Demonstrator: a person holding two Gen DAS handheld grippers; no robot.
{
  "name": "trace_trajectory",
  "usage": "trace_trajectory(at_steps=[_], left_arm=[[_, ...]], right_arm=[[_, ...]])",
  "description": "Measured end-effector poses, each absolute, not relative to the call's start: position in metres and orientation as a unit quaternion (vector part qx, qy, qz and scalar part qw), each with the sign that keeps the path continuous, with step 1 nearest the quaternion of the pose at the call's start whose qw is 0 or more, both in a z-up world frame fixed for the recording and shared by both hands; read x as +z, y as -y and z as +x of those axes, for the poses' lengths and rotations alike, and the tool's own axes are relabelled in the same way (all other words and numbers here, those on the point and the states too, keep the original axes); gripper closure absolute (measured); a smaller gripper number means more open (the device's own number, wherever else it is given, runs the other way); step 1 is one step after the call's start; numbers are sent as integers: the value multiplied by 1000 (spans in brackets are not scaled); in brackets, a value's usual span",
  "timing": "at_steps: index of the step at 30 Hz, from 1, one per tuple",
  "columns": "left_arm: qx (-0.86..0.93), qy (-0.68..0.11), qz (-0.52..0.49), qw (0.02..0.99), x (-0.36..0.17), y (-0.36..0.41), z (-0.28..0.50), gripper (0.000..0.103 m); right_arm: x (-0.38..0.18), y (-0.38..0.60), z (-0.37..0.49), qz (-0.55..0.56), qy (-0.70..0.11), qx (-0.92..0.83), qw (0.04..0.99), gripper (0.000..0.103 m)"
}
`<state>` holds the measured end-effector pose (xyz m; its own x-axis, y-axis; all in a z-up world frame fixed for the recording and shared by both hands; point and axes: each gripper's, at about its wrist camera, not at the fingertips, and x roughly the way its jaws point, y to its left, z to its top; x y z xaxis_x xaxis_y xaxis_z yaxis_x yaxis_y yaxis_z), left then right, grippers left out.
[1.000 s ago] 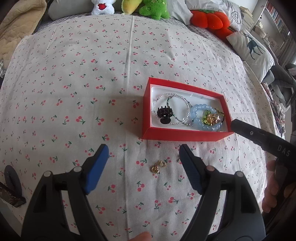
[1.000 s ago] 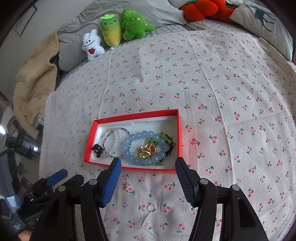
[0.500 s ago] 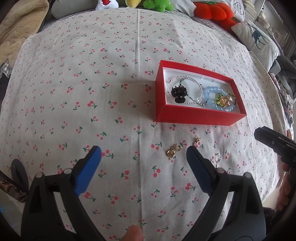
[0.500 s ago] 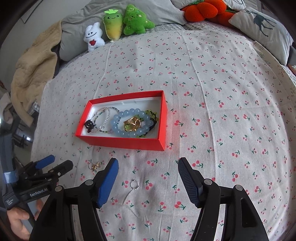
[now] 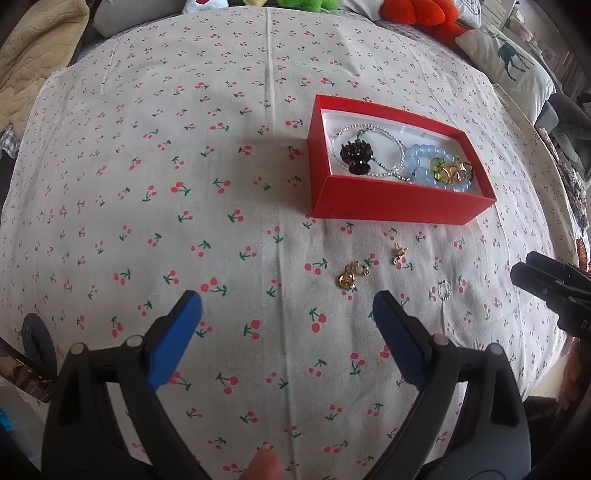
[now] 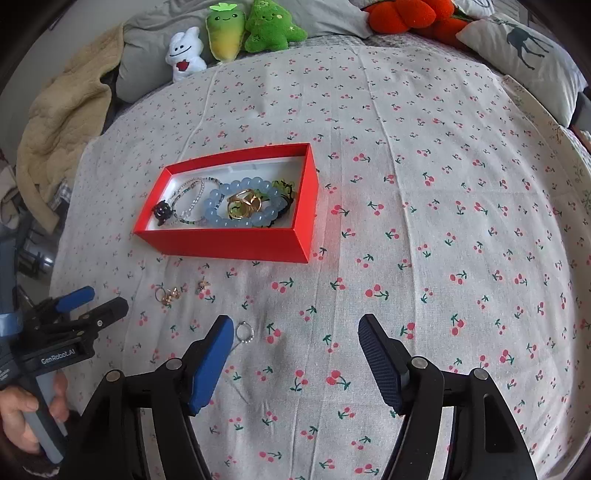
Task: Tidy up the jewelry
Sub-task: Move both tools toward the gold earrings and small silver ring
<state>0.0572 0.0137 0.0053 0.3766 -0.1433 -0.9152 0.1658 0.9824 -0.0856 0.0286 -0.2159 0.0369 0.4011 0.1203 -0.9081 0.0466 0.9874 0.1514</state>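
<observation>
A red box (image 5: 391, 206) (image 6: 236, 245) sits on the cherry-print bedsheet, holding a blue bead bracelet (image 6: 221, 218), a silver bracelet (image 5: 369, 133), a black clip (image 5: 355, 158) and gold pieces (image 6: 245, 205). On the sheet in front of it lie a gold earring (image 5: 349, 277) (image 6: 168, 293), a small gold stud (image 5: 399, 253) (image 6: 202, 286) and a silver ring (image 5: 444, 288) (image 6: 244, 332). My left gripper (image 5: 286, 343) is open and empty, short of the earring. My right gripper (image 6: 295, 354) is open and empty, its left finger beside the ring.
Plush toys (image 6: 240, 29) and pillows (image 6: 524, 48) line the head of the bed. A beige blanket (image 6: 62, 110) lies at the far left. The bed's edge runs along the right in the left wrist view.
Both grippers have pulled back and away from the box, so the loose earring, stud and ring now lie further ahead of the fingers. Both stay open.
</observation>
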Motion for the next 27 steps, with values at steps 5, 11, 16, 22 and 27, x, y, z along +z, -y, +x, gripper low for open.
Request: trace_trajectory(at_steps=[5, 11, 16, 22, 27], left_arm=[[-103, -541, 35, 834, -4, -9, 51, 9], [-120, -519, 65, 844, -20, -4, 42, 9], [-148, -495, 72, 853, -29, -4, 38, 9], [-177, -464, 103, 862, -40, 7, 37, 9], [-196, -456, 93, 863, -43, 10, 43, 9]], right_arm=[[27, 215, 24, 61, -551, 18, 832, 30], [16, 213, 15, 27, -542, 22, 839, 30], [8, 212, 10, 17, -535, 31, 844, 30], [-7, 194, 8, -20, -533, 56, 844, 30], [-24, 176, 7, -59, -540, 68, 837, 29]])
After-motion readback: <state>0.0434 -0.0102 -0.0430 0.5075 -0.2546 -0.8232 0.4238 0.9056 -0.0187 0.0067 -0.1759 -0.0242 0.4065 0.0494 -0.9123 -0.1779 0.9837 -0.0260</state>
